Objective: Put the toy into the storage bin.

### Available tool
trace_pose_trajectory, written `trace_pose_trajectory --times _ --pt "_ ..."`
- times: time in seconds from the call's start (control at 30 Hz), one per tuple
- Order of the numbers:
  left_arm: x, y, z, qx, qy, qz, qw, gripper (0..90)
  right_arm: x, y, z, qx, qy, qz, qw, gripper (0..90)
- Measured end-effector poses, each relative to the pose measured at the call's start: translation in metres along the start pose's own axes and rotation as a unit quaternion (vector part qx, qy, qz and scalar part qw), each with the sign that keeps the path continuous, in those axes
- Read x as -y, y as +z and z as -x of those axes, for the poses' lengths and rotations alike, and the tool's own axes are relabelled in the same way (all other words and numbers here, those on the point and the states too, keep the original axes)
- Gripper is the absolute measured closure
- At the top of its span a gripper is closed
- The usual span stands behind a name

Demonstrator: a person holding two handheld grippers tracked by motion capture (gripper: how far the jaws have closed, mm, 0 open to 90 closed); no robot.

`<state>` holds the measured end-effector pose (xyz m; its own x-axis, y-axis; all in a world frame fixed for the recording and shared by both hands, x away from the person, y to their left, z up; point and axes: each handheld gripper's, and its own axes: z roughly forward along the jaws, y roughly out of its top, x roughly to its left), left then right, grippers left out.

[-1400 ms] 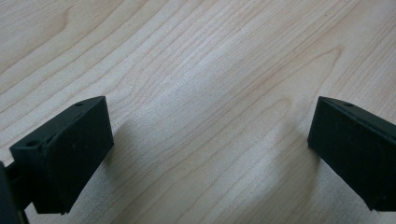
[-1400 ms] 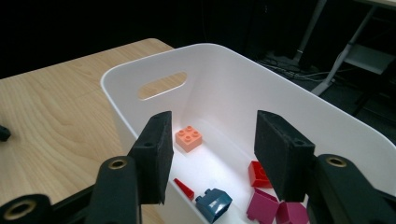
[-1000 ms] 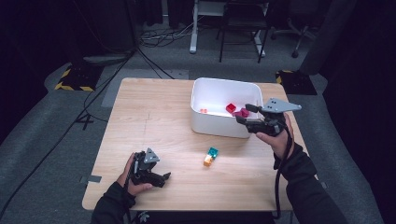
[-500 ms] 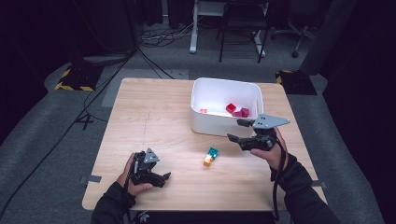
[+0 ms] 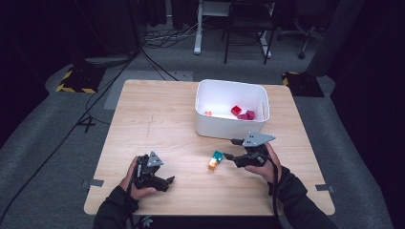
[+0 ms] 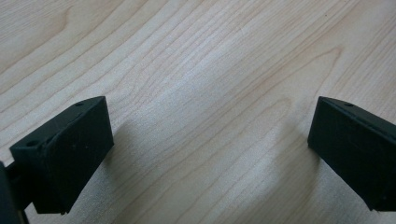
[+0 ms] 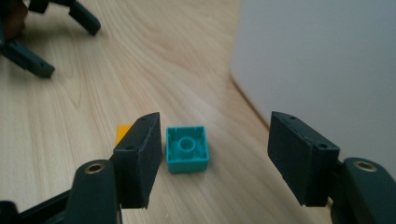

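Our right gripper (image 7: 212,158) has its jaws apart, and they have just been closing a little, with nothing pressed between them yet. The teal block (image 7: 187,149) sits on the table (image 7: 84,107) in the gap, hollow side up, close against the left jaw and well clear of the right one. So the block lies straight ahead of the fingers but off-centre, and we judge the gripper needs a small sideways shift before it closes. An orange block (image 7: 122,132) peeks out behind the left jaw, touching or just beside the teal one; we cannot tell which. The white bin (image 5: 232,112) stands just beyond, with red blocks (image 5: 242,113) inside. Our left gripper (image 5: 160,180) rests near the table's front edge, jaws wide apart over bare wood, well away from the blocks. The right hand (image 5: 261,164) is clearly the nearer.
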<state>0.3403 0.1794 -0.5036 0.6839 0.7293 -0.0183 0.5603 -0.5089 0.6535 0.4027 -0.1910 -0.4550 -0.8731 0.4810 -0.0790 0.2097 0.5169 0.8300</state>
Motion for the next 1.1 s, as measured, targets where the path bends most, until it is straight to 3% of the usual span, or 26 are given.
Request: trace_pose_trajectory --times 0.4,0.47,0.63,0.67,0.8,0.87,0.93,1.0,1.1 --pt "0.000 0.000 0.001 0.006 -0.005 -0.003 1.0000 0.3 0.022 0.035 -0.004 -0.020 0.020 -0.038 0.9989 40.6" --pt "0.000 0.000 0.001 0.005 -0.004 -0.003 1.0000 0.3 0.023 0.039 -0.004 -0.018 0.009 -0.042 0.9989 41.3" --pt "0.000 0.000 0.001 0.005 -0.005 -0.003 1.0000 0.3 0.023 0.044 -0.003 -0.015 0.010 -0.044 0.9989 45.1" --pt "0.000 0.000 0.001 0.005 -0.004 -0.002 1.0000 0.3 0.024 0.045 -0.003 -0.013 0.018 -0.047 0.9987 47.0" --pt "0.000 0.000 0.001 0.006 -0.005 -0.003 1.0000 0.3 0.025 0.047 -0.002 -0.015 0.009 -0.058 0.9982 57.9" --pt "0.000 0.000 0.001 0.005 -0.006 -0.002 1.0000 0.3 0.025 0.047 -0.002 -0.013 0.005 -0.057 0.9983 59.0" --pt "0.000 0.000 0.001 0.005 -0.005 -0.003 1.0000 0.3 0.025 0.046 -0.003 -0.010 0.022 -0.057 0.9981 59.2" --pt "0.000 0.000 0.000 0.000 0.000 0.000 1.0000 0.3 0.025 0.044 0.000 -0.002 0.015 -0.057 0.9983 59.3" --pt "0.000 0.000 0.000 0.000 0.000 0.001 1.0000 0.3 0.026 0.040 0.002 0.004 0.028 -0.055 0.9981 59.4"
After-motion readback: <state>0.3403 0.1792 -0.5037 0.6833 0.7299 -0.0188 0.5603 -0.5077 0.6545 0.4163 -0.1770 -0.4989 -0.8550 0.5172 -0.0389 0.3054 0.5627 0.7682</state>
